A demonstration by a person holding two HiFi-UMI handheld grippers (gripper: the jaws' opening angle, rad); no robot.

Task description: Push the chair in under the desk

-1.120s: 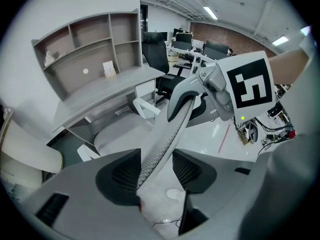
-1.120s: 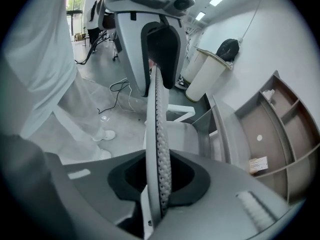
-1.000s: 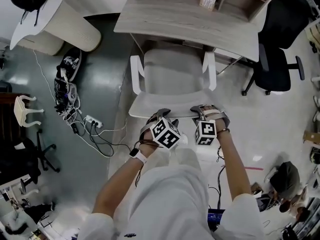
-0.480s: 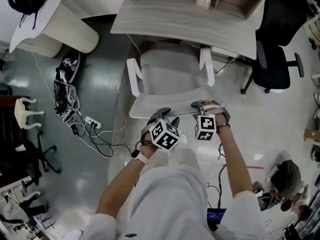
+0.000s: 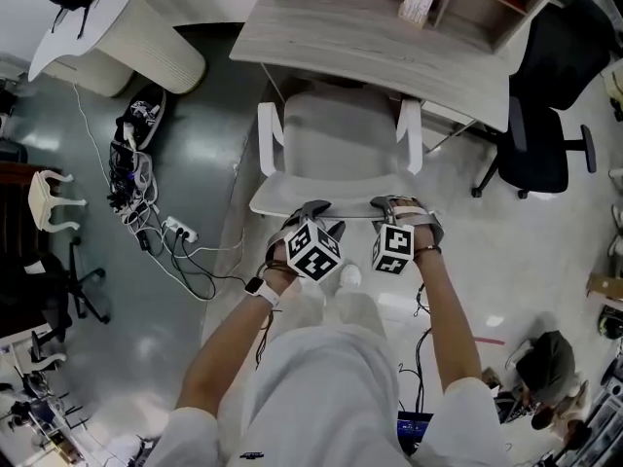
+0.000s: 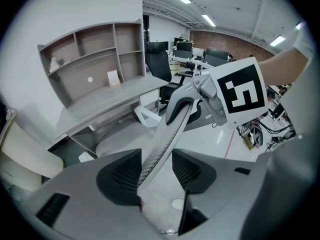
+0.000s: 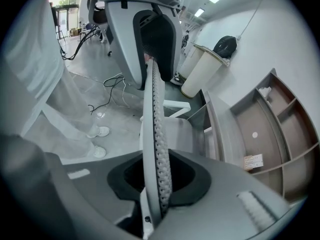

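**A:** How far in is the chair [image 5: 331, 178]?

**B:** Only partway, I'd judge. In the head view its front edge and the tips of the armrests [image 5: 268, 144] reach the near edge of the desk [image 5: 370, 37]. Most of the seat [image 5: 336, 129] lies out in the open over the floor [image 5: 195, 163].

**A:** And the claws?

**B:** Both are on the top rim of the backrest [image 5: 350, 205], side by side. The left claw [image 6: 156, 170] is spread wide. The rim runs between its jaws and leans on one pad with a gap to the other, so it is released, not pinching. The right claw [image 7: 159, 176] has just been opening a little, with the rim between its jaws. Its pads sit against both faces of the rim, so I read it as clenched on the backrest.

**A:** So what's left?

**B:** Most of the push, I think. The chair is lined up square to the opening and nothing seems to block it. The seat has yet to slide under until the backrest comes near the desk edge.
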